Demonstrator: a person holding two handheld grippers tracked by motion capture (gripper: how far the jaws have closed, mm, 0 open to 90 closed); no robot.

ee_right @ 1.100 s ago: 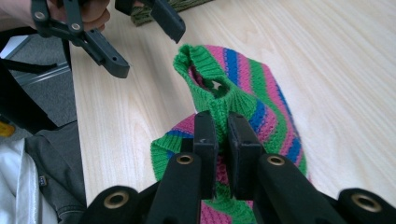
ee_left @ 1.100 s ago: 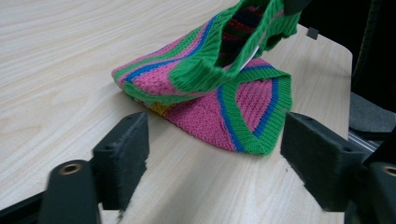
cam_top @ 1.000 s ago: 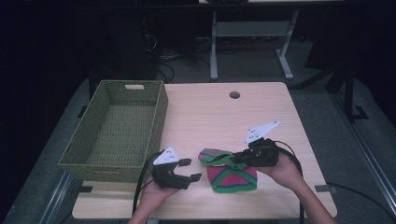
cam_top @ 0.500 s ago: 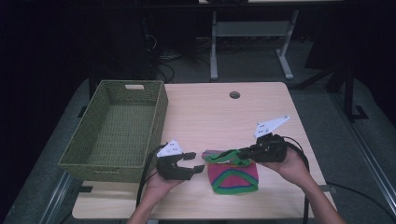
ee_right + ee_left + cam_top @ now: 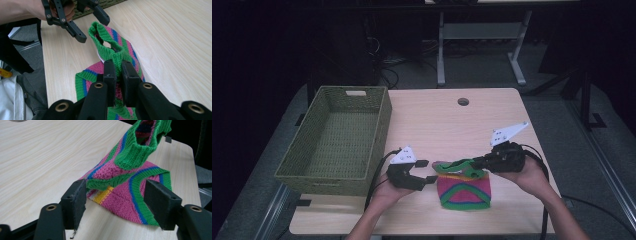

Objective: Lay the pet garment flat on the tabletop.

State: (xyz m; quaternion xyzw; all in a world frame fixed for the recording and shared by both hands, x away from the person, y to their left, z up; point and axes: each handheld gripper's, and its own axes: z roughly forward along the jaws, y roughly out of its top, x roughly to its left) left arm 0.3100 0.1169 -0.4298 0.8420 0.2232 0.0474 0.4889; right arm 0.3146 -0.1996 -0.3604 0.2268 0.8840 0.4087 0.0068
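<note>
A striped knitted garment [image 5: 463,190] in pink and green lay on the desk [image 5: 452,125], its green ribbed edge lifted and pinched between the closed jaws of the right gripper [image 5: 472,164]. Just beside the raised fold, the left gripper [image 5: 428,171] hovered with jaws spread, having just widened, the cloth between them but ungripped. Beyond the left gripper stood a woven basket [image 5: 337,142].
</note>
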